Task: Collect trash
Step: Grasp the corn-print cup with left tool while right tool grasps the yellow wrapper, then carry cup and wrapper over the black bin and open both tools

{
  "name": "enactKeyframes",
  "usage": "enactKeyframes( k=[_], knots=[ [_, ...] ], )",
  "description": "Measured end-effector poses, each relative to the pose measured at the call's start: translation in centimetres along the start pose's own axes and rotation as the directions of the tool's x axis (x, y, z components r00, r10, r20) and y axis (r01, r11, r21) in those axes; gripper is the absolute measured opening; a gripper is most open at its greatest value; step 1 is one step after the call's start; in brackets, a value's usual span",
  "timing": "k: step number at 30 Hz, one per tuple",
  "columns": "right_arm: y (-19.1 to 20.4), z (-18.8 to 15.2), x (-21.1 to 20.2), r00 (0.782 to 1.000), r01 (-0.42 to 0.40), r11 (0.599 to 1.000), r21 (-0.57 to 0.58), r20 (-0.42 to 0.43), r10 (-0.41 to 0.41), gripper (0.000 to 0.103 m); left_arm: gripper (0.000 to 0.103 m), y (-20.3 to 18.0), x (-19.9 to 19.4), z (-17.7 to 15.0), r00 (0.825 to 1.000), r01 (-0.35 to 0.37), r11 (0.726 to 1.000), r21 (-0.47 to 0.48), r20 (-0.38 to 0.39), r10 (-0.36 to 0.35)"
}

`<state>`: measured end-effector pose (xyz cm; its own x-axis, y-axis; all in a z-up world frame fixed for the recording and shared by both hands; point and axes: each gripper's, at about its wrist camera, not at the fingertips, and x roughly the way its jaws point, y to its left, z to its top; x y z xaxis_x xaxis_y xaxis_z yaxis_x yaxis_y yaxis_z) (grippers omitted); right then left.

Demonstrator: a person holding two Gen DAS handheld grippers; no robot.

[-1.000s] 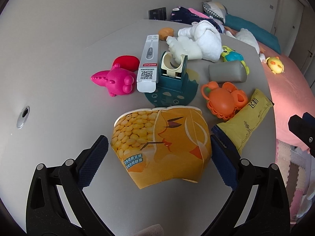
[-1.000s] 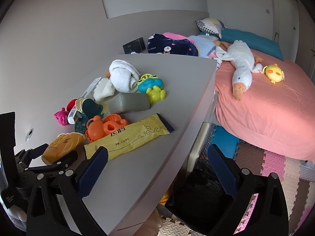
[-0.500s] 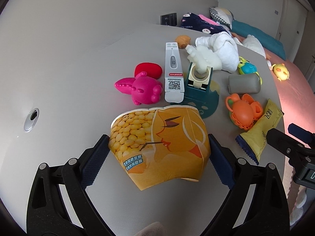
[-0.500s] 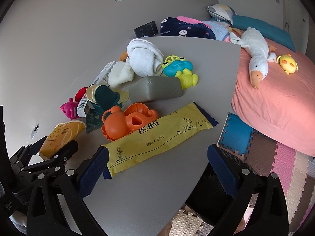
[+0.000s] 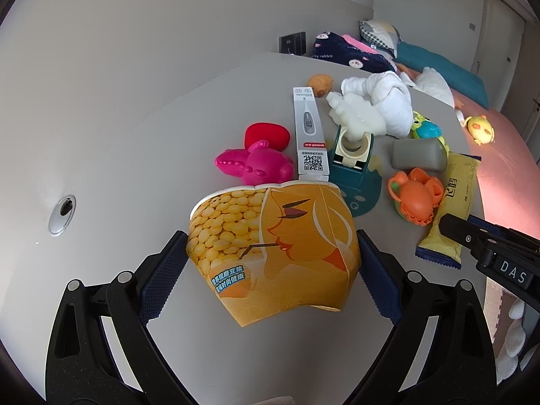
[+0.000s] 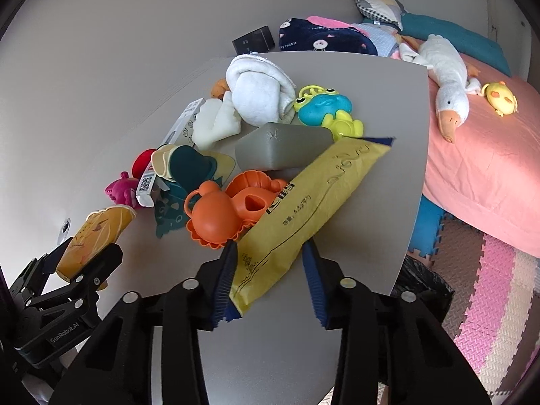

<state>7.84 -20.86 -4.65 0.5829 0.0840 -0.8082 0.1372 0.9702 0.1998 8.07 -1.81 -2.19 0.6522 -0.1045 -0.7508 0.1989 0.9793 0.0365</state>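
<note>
the left gripper (image 5: 271,263) has its jaws pinching the flattened orange paper cup (image 5: 273,249) on the grey counter (image 5: 135,155). at its 3 o'clock, the right gripper (image 6: 270,281) jaws have just been closing and now squeeze the yellow wrapper (image 6: 303,212), beside the orange toy (image 6: 222,216).

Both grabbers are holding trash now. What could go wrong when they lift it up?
1. The right gripper has just been closing on the yellow wrapper near one end, so the long free end may droop and drag the orange toy beside it.
2. The left gripper squeezes the flattened paper cup by its edges; it could buckle and slip out.
</note>
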Motion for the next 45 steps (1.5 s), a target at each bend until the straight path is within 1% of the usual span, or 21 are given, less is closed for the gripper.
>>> enactKeyframes(
  k=[1, 4, 7, 11, 16, 18, 24, 32, 39, 45],
  knots=[
    [0.0, -0.1, -0.2, 1.0, -0.009, 1.0, 0.001, 0.003, 0.009, 0.027, 0.092, -0.1, -0.2, 0.0, 1.0, 0.001, 1.0, 0.001, 0.005, -0.001],
    [-0.2, -0.4, -1.0, 0.999, -0.032, 0.999, -0.006, 0.011, 0.032, 0.02, 0.092, -0.2, -0.8, 0.2, 1.0, 0.011, 1.0, 0.003, 0.017, -0.011],
    [-0.3, -0.7, -1.9, 0.999, -0.036, 0.999, -0.016, 0.024, 0.037, 0.018, 0.092, -0.4, -1.6, -0.1, 0.999, 0.02, 1.0, 0.006, 0.028, -0.02],
    [-0.5, -1.0, -3.6, 0.998, -0.027, 0.999, -0.028, 0.061, 0.028, 0.018, 0.092, -1.2, -2.5, 0.1, 0.998, 0.029, 0.999, 0.022, 0.052, -0.03],
    [-1.9, -1.3, -5.6, 0.996, -0.016, 0.999, -0.031, 0.09, 0.019, 0.018, 0.092, -2.8, -3.7, 0.0, 0.997, 0.024, 0.999, 0.041, 0.076, -0.027],
    [-2.8, -1.5, -6.4, 0.995, -0.013, 1.0, -0.023, 0.098, 0.015, 0.018, 0.092, -3.5, -4.1, 0.1, 0.996, 0.032, 0.999, 0.04, 0.08, -0.035],
    [-5.9, -2.2, -8.5, 0.994, -0.003, 1.0, 0.01, 0.112, 0.002, 0.018, 0.092, -6.8, -5.1, -0.1, 0.995, 0.058, 0.995, 0.081, 0.08, -0.064],
    [-10.0, -3.0, -10.7, 0.99, 0.04, 0.998, 0.054, 0.13, -0.047, 0.018, 0.092, -11.6, -5.4, -0.4, 0.99, 0.114, 0.985, 0.129, 0.065, -0.123],
    [-14.1, -3.9, -12.1, 0.986, 0.084, 0.991, 0.106, 0.133, -0.098, 0.018, 0.092, -16.0, -5.5, -0.7, 0.984, 0.163, 0.97, 0.182, 0.04, -0.173],
    [-17.2, -4.3, -13.3, 0.979, 0.133, 0.981, 0.141, 0.134, -0.152, 0.018, 0.092, -19.6, -5.4, -0.7, 0.976, 0.206, 0.949, 0.237, 0.017, -0.216]
  ],
)
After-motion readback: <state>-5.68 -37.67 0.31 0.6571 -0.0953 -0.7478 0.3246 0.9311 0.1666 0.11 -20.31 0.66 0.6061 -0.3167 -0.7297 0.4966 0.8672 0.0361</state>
